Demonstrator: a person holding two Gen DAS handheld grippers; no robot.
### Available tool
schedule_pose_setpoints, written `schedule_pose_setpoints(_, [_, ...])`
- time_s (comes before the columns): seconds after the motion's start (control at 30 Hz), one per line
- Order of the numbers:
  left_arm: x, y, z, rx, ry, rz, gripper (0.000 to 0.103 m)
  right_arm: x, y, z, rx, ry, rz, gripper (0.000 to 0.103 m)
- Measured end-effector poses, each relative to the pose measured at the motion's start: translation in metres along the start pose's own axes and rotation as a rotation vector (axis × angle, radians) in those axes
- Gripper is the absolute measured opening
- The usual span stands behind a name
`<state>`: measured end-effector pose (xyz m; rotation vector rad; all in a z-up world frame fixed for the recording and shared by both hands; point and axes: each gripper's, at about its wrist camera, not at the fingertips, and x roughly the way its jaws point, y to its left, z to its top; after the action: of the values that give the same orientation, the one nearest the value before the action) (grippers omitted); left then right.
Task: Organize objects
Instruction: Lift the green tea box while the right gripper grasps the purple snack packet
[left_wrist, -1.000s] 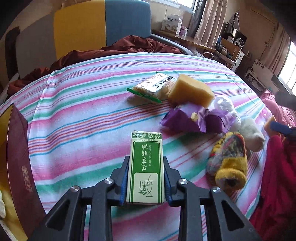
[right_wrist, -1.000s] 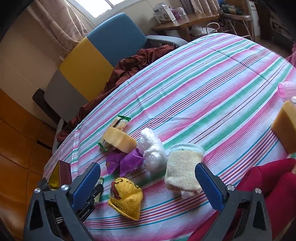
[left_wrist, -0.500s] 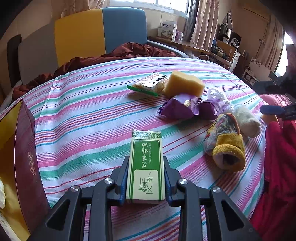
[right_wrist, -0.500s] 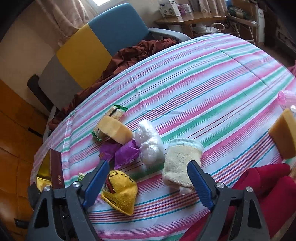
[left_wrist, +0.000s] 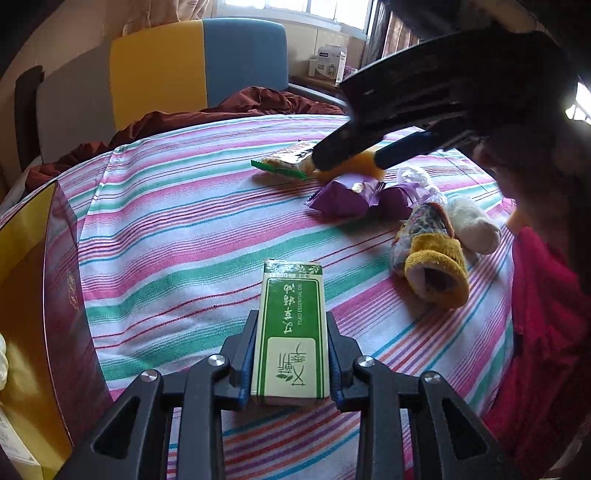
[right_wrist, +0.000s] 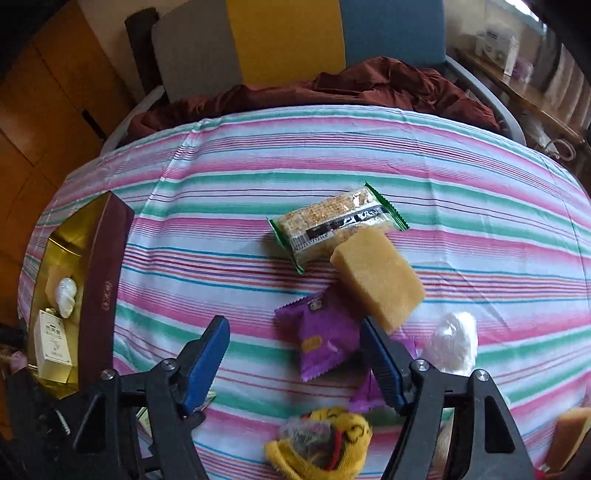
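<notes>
My left gripper (left_wrist: 291, 354) is shut on a green and white box (left_wrist: 291, 325) and holds it just above the striped cloth, right of the maroon gift box (left_wrist: 55, 295). My right gripper (right_wrist: 295, 354) is open and empty, above the purple snack packets (right_wrist: 321, 336); in the left wrist view it (left_wrist: 354, 158) hangs over the pile. A yellow sponge (right_wrist: 376, 277) leans on a green-edged cracker pack (right_wrist: 332, 225). A white plastic wad (right_wrist: 450, 339) and a yellow sock (right_wrist: 325, 443) lie close by. A cream sock (left_wrist: 472, 225) lies behind the yellow sock (left_wrist: 432, 266).
The maroon gift box (right_wrist: 99, 288) is open at the left edge, with a gold lining, a small white box (right_wrist: 51, 343) and a white item (right_wrist: 66, 295) inside. A red cloth (left_wrist: 539, 332) lies at the right. A chair (right_wrist: 295, 40) with a brown blanket stands behind the table.
My right gripper has swung left and forward over the pile, from above the cream sock to above the purple packets. My left gripper has kept the green box and shifted slightly.
</notes>
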<state>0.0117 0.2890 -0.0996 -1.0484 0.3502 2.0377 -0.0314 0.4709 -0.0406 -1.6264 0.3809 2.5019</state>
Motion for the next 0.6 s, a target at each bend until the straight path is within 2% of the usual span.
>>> schedule_pose_setpoints(0.13, [0.0, 0.003, -0.001, -0.01, -0.005, -0.013, 0.03, 0.031, -0.007, 0.01, -0.029, 0.067, -0.065, 0.074])
schedule_pose_setpoints(0.23, [0.0, 0.002, -0.001, -0.008, -0.008, -0.014, 0.03, 0.045, -0.014, 0.007, -0.031, 0.106, -0.06, 0.073])
schedule_pose_setpoints(0.27, [0.0, 0.002, -0.001, -0.008, -0.009, -0.013, 0.03, 0.048, -0.014, 0.005, -0.036, 0.111, -0.058, 0.07])
schedule_pose_setpoints(0.3, [0.0, 0.002, -0.001, -0.008, -0.011, -0.013, 0.03, 0.051, -0.012, 0.003, -0.046, 0.109, -0.066, 0.059])
schedule_pose_setpoints(0.37, [0.0, 0.001, -0.002, -0.006, -0.013, -0.012, 0.03, 0.051, -0.009, -0.001, -0.081, 0.063, -0.09, 0.049])
schedule_pose_setpoints(0.6, [0.0, -0.002, -0.003, 0.001, -0.026, 0.005, 0.031, 0.053, -0.015, -0.005, -0.1, 0.024, -0.067, 0.05])
